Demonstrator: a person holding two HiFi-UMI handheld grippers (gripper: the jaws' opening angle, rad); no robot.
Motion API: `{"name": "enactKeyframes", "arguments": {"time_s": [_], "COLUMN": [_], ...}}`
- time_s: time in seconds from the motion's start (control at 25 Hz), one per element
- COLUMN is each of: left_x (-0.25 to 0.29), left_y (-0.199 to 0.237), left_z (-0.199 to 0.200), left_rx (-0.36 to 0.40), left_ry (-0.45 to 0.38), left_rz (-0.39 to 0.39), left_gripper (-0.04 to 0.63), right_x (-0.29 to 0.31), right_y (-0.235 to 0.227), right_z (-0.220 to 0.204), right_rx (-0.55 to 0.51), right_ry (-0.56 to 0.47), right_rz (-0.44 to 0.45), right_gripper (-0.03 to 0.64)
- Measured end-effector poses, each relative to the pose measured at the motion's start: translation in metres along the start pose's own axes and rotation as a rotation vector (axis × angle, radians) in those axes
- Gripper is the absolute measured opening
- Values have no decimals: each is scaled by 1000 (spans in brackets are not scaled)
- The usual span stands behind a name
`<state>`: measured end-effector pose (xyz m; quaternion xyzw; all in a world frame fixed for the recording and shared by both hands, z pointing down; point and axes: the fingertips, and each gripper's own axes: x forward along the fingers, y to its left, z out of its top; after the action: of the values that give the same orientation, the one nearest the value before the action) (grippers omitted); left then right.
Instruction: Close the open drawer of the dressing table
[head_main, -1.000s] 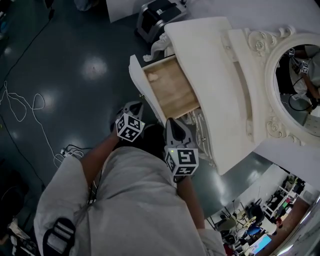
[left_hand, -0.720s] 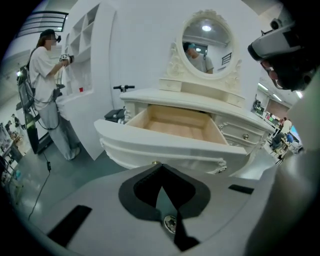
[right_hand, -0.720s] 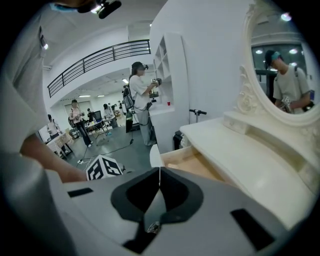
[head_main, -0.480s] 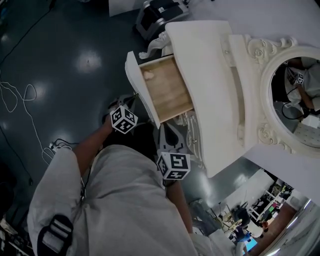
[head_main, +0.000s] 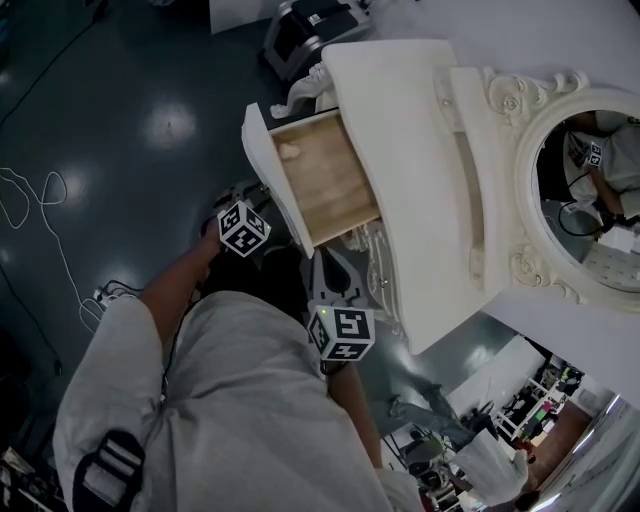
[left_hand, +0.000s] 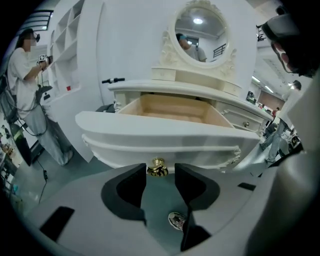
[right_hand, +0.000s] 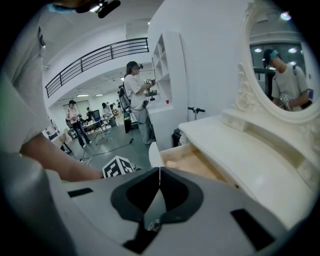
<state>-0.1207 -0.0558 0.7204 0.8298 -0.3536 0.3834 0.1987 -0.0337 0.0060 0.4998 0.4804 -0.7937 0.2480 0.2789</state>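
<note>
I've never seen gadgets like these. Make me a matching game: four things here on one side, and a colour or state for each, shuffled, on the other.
1 drawer
2 left gripper
3 right gripper
4 knob

A jaws together
B gold
C pulled out
D jaws apart

Pairs: 1-C, 2-D, 3-A, 4-B.
The left gripper's jaws have just been opening; the knob shows at their tips, untouched.

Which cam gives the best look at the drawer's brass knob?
Left gripper view: the brass knob sits close and centred, below the drawer front. Head view looks down on the drawer; the knob can't be made out. Right gripper view shows only the drawer's inside.
</note>
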Motion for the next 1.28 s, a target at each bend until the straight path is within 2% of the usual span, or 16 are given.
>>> {"name": "enactKeyframes", "arguments": {"time_s": [0.24, 0.36, 0.56, 0.8, 1.28], "left_x": [9, 11, 11, 13, 14], "left_y": [4, 6, 8, 6, 5], "left_z": [4, 0, -1, -2, 0], "left_rx": [-41, -17, -48, 14, 19], "left_ry": [5, 17, -18, 2, -3], "left_rz": [19, 37, 42, 55, 49], "left_gripper": [163, 138, 129, 130, 130], "right_x": [-2, -1, 0, -1, -3], "right_y": [-8, -7, -7, -7, -6], "right_z": [-3, -2, 0, -1, -4], "right_rx": [12, 14, 17, 19, 17], "right_ry": [3, -4, -8, -11, -12], "right_rz": [-11, -12, -11, -12, -10], "right_gripper": [15, 15, 15, 15, 15]}}
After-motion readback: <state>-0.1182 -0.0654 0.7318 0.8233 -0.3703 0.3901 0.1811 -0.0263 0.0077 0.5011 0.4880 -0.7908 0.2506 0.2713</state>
